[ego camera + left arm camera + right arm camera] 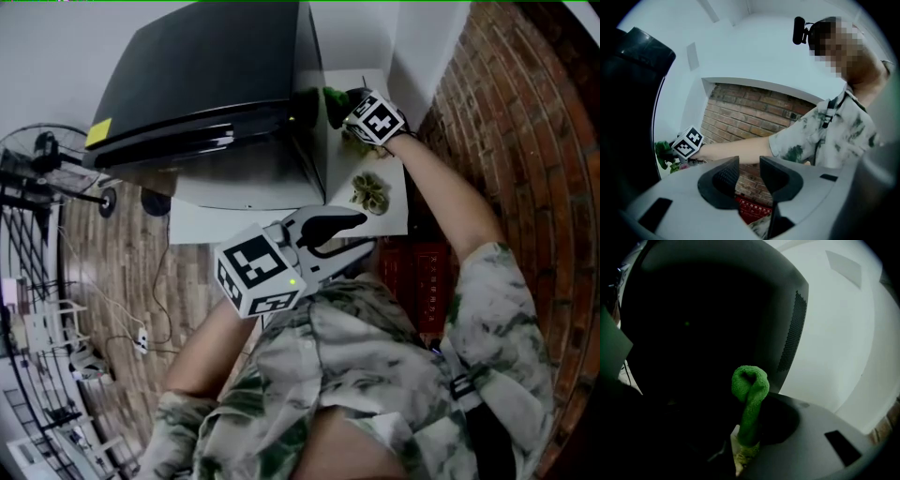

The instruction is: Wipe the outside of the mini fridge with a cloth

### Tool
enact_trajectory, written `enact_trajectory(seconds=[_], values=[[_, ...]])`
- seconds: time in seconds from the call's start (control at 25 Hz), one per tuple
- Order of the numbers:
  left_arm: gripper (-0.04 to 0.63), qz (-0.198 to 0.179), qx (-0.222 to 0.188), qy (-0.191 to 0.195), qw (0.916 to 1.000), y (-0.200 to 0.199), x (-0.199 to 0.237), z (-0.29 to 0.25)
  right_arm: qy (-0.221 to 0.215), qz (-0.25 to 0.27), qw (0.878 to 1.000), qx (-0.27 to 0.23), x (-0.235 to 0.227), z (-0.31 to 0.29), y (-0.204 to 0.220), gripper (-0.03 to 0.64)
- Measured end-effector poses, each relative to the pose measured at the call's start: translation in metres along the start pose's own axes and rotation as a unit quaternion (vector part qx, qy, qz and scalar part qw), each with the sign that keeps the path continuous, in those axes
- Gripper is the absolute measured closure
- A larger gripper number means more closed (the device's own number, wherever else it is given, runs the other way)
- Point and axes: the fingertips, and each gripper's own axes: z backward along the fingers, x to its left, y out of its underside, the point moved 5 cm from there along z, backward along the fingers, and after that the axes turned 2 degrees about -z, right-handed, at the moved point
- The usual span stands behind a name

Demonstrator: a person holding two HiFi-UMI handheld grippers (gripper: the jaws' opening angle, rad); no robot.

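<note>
Right gripper view has the right gripper (749, 430) clamped on a green cloth (750, 387). The cloth's rolled end pokes out past the fingertips, close to the black mini fridge (708, 319); contact is hard to judge, and one finger is lost in the dark. The left gripper (749, 174) hangs well apart from the fridge, fingers parted around nothing.
</note>
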Motion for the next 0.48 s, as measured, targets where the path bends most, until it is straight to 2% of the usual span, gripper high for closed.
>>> enact_trajectory(seconds=[0.24,0.48], values=[[0.459,0.003,-0.008,0.006,0.9999,0.0,-0.005,0.001,0.016,0.007,0.998,-0.053,-0.006,0.062,-0.046,0.505],[0.459,0.001,-0.009,0.017,0.9998,-0.001,-0.007,-0.003,0.024,0.038,0.994,-0.1,-0.003,0.116,-0.104,0.505]])
